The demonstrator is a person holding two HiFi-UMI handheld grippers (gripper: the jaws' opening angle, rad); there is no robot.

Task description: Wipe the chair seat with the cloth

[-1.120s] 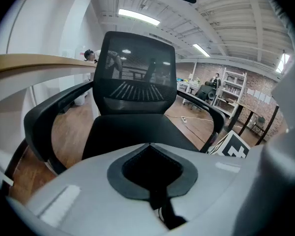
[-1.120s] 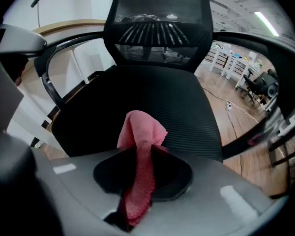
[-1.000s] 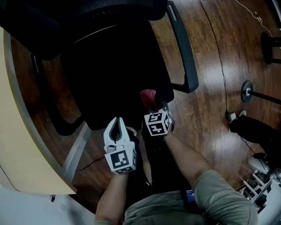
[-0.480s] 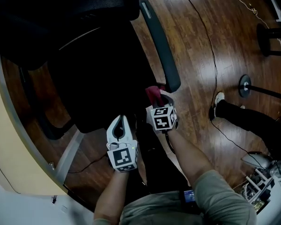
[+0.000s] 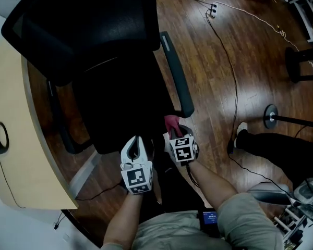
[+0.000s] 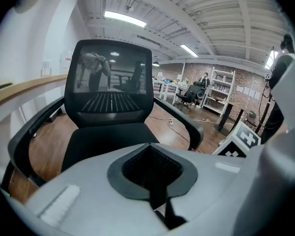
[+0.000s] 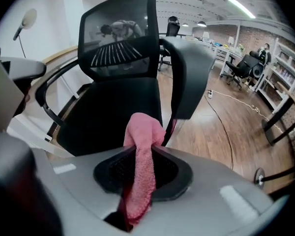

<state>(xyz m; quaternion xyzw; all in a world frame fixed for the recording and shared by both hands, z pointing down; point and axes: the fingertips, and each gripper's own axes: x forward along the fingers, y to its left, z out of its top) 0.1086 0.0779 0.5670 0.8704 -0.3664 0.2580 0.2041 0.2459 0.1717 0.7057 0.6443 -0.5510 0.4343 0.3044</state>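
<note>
The left tool (image 5: 136, 142), pressed together and empty, is hovering at the seat's (image 5: 122, 105) 6 o'clock edge. At its 3 o'clock the right tool (image 5: 174, 133) is pinching the cloth (image 5: 171, 123) near the seat's front corner, below the armrest (image 5: 176, 82). Open floor (image 5: 219, 61) is lying at 3 o'clock, and the tabletop (image 5: 15, 155) is crowding 9.

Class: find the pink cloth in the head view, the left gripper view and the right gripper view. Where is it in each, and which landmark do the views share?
Head view: pink cloth just below centre, above the marker cube of the right gripper, by the front corner of the seat.
Left gripper view: cannot be made out.
Right gripper view: bottom centre, pinched between the jaws.
Shared landmark: the chair's black backrest.
</note>
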